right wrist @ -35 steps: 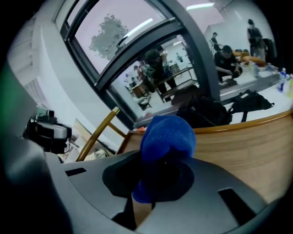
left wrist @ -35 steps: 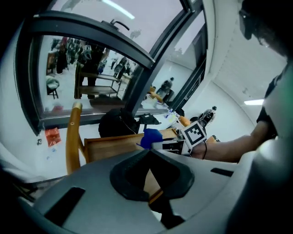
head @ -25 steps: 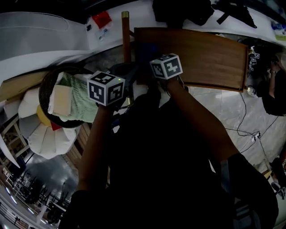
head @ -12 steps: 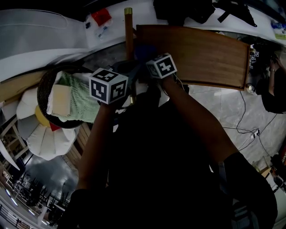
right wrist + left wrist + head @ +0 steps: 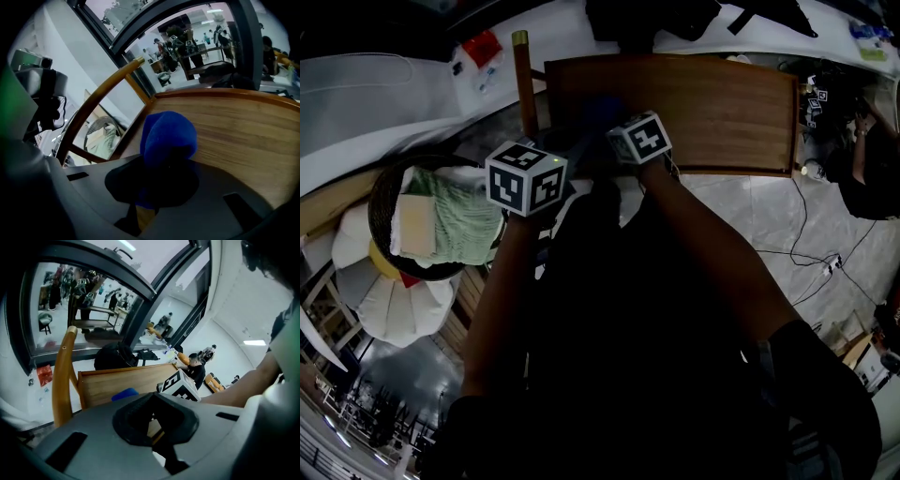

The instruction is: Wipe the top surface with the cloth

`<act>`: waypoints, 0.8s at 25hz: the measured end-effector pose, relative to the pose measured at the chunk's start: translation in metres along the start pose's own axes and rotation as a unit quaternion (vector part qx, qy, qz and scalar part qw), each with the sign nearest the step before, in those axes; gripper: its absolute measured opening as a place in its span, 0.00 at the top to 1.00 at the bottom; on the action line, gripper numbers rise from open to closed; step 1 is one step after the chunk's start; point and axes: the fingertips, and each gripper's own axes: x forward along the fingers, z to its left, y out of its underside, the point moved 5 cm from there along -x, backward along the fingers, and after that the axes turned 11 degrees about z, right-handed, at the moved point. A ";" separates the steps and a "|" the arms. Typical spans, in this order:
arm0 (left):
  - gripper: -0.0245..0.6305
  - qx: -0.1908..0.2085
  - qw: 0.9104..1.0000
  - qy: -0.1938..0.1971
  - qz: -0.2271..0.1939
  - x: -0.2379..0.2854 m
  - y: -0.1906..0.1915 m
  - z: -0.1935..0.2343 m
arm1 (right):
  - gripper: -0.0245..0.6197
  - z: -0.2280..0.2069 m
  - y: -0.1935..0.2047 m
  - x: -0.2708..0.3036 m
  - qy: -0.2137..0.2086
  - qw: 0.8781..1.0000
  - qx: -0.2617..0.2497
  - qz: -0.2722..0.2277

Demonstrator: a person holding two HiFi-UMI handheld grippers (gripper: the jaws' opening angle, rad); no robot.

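A: Right tongs (image 5: 154,187), got anything?
B: Yep, clenched on the blue cloth (image 5: 168,136). The wad bulges out past the jaws. Left tongs (image 5: 157,425): jaws pinched together, nothing btwn them.
A: OK. Big stuff first?
B: Wooden top (image 5: 722,112) spans the far middle, bare grain showing. The cloth is over its left end. Whether it actually touches the wood, can't tell. Both tongs are side by side there, the left ones just left of the right ones, nr the top's left corner.
A: And left of that?
B: Curved wooden rail (image 5: 98,101) rises along the top's left edge w/ a straight post under it. Further left and nearer, a white petal-shaped cushion (image 5: 389,300). A dark round basket (image 5: 379,211) overlaps its far side.
A: What's in the basket?
B: Green knit fabric (image 5: 464,220) on the right side, a cream pad (image 5: 417,225) on the left, the two touching.
A: Small bits?
B: Red packet (image 5: 483,47) on the white ledge, far left. Too small to say more.
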 end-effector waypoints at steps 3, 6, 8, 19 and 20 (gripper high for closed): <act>0.95 0.005 1.000 0.004 0.006 0.020 -0.010 -0.013 | 0.87 -0.028 0.014 -0.020 0.012 1.000 0.010 -0.001; 0.95 0.018 1.000 0.005 0.017 0.045 -0.020 -0.031 | 0.87 -0.057 0.030 -0.041 0.023 0.999 0.026 -0.003; 0.95 0.023 0.999 0.013 0.021 0.061 -0.027 -0.046 | 0.87 -0.078 0.046 -0.056 0.034 0.998 0.045 0.005; 0.95 0.052 0.997 0.053 0.034 0.143 -0.072 -0.116 | 0.87 -0.179 0.104 -0.134 0.065 0.994 0.076 -0.033; 0.95 0.054 0.996 0.056 0.035 0.149 -0.075 -0.122 | 0.87 -0.188 0.109 -0.141 0.068 0.994 0.081 -0.036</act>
